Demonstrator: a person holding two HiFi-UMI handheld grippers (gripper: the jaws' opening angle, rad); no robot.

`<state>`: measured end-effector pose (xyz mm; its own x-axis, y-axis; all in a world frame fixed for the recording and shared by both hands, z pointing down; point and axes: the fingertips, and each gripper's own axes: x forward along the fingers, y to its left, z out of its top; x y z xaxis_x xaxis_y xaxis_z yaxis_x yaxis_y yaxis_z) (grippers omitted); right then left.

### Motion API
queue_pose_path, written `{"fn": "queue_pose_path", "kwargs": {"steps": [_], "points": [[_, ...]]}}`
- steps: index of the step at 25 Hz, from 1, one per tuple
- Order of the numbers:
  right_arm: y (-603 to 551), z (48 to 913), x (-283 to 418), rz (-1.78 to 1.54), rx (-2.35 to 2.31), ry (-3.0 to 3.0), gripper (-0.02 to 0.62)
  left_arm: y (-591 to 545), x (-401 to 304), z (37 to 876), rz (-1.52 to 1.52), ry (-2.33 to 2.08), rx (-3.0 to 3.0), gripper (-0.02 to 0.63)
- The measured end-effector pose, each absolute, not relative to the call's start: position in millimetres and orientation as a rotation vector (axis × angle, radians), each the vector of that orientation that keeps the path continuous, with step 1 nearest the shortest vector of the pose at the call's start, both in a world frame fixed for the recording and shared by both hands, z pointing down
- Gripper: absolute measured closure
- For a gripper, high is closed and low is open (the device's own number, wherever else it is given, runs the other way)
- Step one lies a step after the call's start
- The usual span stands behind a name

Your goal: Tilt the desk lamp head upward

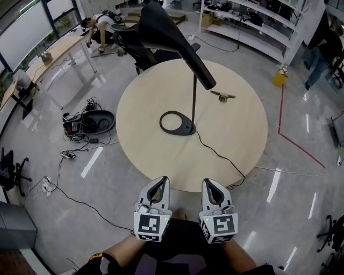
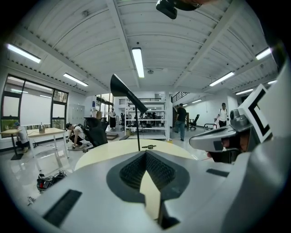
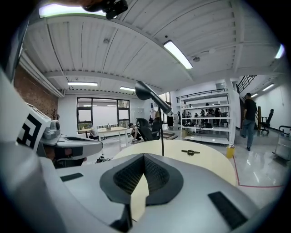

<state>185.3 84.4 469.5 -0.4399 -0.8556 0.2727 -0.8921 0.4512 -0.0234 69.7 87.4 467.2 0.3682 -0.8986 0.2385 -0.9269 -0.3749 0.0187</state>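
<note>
Table (image 1: 236, 134): round, pale wood-tone top, straight ahead of both grippers, near edge right at their tips.
Floor (image 1: 107, 177): grey and glossy, streaked with light glare, spreading out on either side of the grippers.
Room: big open workshop with a ribbed white ceiling, strip lights overhead and tall windows off on the left gripper's side.
Shelving (image 1: 252, 16): white racks, far ahead and right of the right gripper, beyond the table.
Red line (image 1: 293, 140): tape on the floor, out past the right gripper's outer side.
Long desk (image 1: 59, 48): far ahead-left of the left gripper, with a crouching person (image 1: 99, 24) beside its far end.
Office chair (image 1: 142, 51): black, just behind the table's far edge.
Cable tangle (image 1: 88, 122): black gear and cords on the floor, ahead-left of the left gripper.
Desk lamp (image 1: 193, 102): black, upright near the table's middle, dead ahead and well apart from both grippers.
Lamp base (image 1: 177, 123): flat ring on the tabletop.
Lamp head (image 1: 172, 43): long, dark, slanted, low end at the stem top, high end out toward the left gripper's side.
Cord (image 1: 215, 153): black, from the base across the top toward the right gripper, then over the edge.
Small dark item (image 1: 222, 95): on the table, past the lamp, ahead of the right gripper, too small to name.
Left gripper (image 1: 158, 181): jaws pressed together, tips meeting, nothing gripped, no contact with the lamp.
Right gripper (image 1: 212, 183): same story, jaws closed tip to tip, empty, level with its partner.
</note>
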Motion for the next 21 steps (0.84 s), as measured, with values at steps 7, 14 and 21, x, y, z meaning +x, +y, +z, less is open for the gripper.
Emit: {"fn": "queue_pose_path", "kwargs": {"steps": [7,14,21], "points": [[83.7,468.2,189.6,0.239,1.516,-2.486,0.58,87.2,76.0,466.8,0.29,-1.65,2.48,0.559],[84.1,466.8,188.0,0.239,1.506,-2.494,0.58,88.0,73.5,462.1,0.28,-1.67,2.474,0.56],[85.5,470.4,192.2,0.252,1.51,-2.494,0.581,90.5,72.8,465.3,0.281,-1.687,2.455,0.56]]}}
